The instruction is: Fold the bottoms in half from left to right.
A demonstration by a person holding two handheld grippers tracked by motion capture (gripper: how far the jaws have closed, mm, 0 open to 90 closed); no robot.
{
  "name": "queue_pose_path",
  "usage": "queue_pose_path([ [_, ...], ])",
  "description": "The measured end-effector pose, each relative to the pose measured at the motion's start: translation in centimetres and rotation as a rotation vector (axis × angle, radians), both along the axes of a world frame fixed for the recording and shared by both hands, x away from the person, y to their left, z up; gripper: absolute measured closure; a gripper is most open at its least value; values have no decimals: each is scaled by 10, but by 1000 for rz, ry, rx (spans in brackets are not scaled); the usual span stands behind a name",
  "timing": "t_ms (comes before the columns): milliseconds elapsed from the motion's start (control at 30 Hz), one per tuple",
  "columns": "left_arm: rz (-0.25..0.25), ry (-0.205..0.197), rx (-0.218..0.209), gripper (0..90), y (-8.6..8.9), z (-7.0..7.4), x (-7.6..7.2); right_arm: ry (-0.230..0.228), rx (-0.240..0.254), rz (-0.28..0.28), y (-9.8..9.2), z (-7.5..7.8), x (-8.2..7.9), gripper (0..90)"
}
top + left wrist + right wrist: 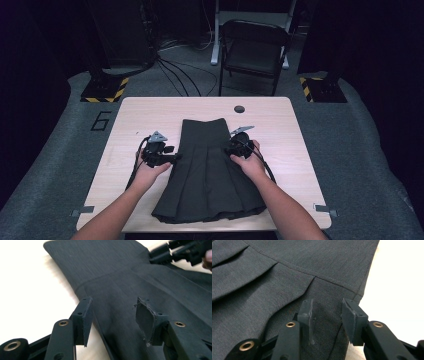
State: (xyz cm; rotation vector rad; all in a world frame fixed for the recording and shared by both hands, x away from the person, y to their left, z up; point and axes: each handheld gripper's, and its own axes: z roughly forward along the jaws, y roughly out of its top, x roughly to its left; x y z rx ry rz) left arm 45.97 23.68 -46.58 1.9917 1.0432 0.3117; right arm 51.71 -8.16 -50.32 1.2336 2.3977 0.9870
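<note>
High view: skirt [207,170] lengthwise, waistband away.

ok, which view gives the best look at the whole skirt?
High view: the dark pleated skirt lies flat on the table, waistband to hem, outline complete. The left gripper view catches its waistband and one side edge; the right gripper view catches close-up pleats and seam near the other edge.
</note>
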Motion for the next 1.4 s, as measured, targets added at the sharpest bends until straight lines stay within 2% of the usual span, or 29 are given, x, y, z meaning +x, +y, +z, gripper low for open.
queue_pose_path([
  [100, 15, 10, -8, 482, -3, 0, 8, 5, -3, -14, 3, 1, -1, 589],
  [167, 15, 0, 3, 482, -5, 2, 13, -8, -24, -9, 5, 1, -2, 568],
  [267, 11, -12, 14, 476, -8, 7, 20, -11, -32, 0, 8, 2, -5, 531],
  [333, 9, -22, 5, 472, -8, 11, 24, -22, -46, 3, 8, 4, -6, 526],
  [467, 20, -39, -7, 459, -9, 16, 33, -4, -40, -3, 7, 5, -6, 512],
  [533, 26, -35, -11, 449, -10, 17, 38, 2, -37, -1, 6, 6, -7, 511],
  [767, 34, -41, 0, 437, -16, 15, 49, 17, -40, -26, 9, 8, -10, 486],
  [867, 39, -32, 6, 426, -18, 12, 54, -12, -26, -17, 10, 13, -14, 482],
  [967, 41, -33, 19, 424, -18, 10, 59, -13, -5, -7, 14, 18, -19, 482],
  [1000, 51, -30, 20, 423, -18, 9, 61, -24, -11, 7, 15, 18, -19, 480],
  [1067, 64, -26, 20, 418, -19, 7, 64, -16, -29, 7, 15, 15, -20, 478],
  [1200, 66, -13, 45, 404, -22, 1, 70, 14, -10, -13, 10, 5, -22, 519],
  [1233, 66, -16, 52, 402, -22, 0, 72, 17, -20, -14, 9, 1, -23, 527],
  [1333, 79, -17, 52, 397, -23, -3, 76, -39, -64, 7, 12, -2, -27, 537],
  [1400, 89, -13, 43, 406, -23, -5, 79, -47, -79, 0, 15, -4, -31, 540],
])
